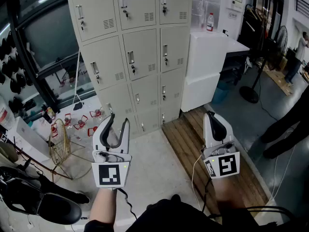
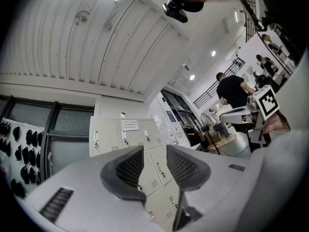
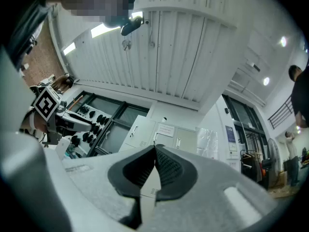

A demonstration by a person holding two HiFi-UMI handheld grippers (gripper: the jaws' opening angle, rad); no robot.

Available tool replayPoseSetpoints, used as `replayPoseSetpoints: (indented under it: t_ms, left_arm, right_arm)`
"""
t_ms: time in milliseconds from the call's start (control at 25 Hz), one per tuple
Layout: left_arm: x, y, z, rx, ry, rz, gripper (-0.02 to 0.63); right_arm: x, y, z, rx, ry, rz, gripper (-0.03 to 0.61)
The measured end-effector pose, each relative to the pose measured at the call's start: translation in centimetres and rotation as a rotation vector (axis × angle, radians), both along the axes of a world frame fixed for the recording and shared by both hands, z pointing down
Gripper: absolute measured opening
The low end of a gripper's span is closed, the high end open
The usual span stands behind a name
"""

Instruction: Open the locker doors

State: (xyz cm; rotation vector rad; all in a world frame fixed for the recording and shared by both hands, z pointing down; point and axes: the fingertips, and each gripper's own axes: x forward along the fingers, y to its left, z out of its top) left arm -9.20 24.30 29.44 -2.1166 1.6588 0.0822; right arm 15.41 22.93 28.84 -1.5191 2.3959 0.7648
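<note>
1. The lockers [image 1: 140,57] stand on the floor ahead of the person. They form a beige bank three columns wide, and every door I can see is closed. Nothing has been opened yet.
2. The left gripper [image 1: 119,119] is held up in front, well short of the lockers. Its jaws stand a little apart with nothing between them.
3. The right gripper [image 1: 213,114] is raised beside it, equally far from the doors. Its jaws are closed tip to tip on nothing.
4. Each door carries a small handle [image 1: 131,58] near its left edge, with what looks like a key hanging there. A clumsy approach could knock the key or slide off the handle, because the target is slim and the pads are broad.
5. The right gripper's closed jaws would only bump a handle, so they need to part before it reaches in.
6. With the handles on the left edges, the doors probably swing rightward. An opened door could then block the next column or strike the other gripper if both work side by side.
7. The wooden platform [image 1: 207,163] has an edge running along the floor toward the lockers' right corner, which is a trip risk on the walk in.
8. The wire basket [image 1: 60,141] and the clutter by the lockers' left corner crowd the lower doors there.
</note>
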Motion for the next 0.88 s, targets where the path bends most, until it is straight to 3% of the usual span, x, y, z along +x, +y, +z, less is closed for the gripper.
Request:
replayPoseSetpoints:
  t_ms: [480,520,600,680,760,880]
  left_arm:
    - [4.2,-2.4,-0.8,0.040,0.000,-0.018,0.146]
    - [4.2,-2.4,-1.1,0.051,0.012,-0.029,0.146]
    - [4.1,-2.2,-1.9,0.082,0.052,-0.059,0.146]
    - [3.8,-2.1,-2.5,0.095,0.102,-0.086,0.206]
    - [3.7,-2.3,-2.8,0.093,0.130,-0.102,0.256]
    - [4.1,-2.6,-2.6,0.085,0.134,-0.126,0.256]
  right_arm:
    - [4.5,-3.6,0.8,-0.026,-0.065,-0.062,0.000]
    - [5.0,-3.9,0.6,-0.024,-0.086,-0.075,0.009]
    - [6.2,-4.6,0.2,-0.024,-0.121,-0.091,0.090]
    - [7.3,-5.4,0.1,-0.032,-0.146,-0.104,0.155]
    - [8.3,-6.3,0.0,-0.037,-0.163,-0.118,0.179]
    - [9.6,-7.3,-0.1,-0.026,-0.166,-0.129,0.183]
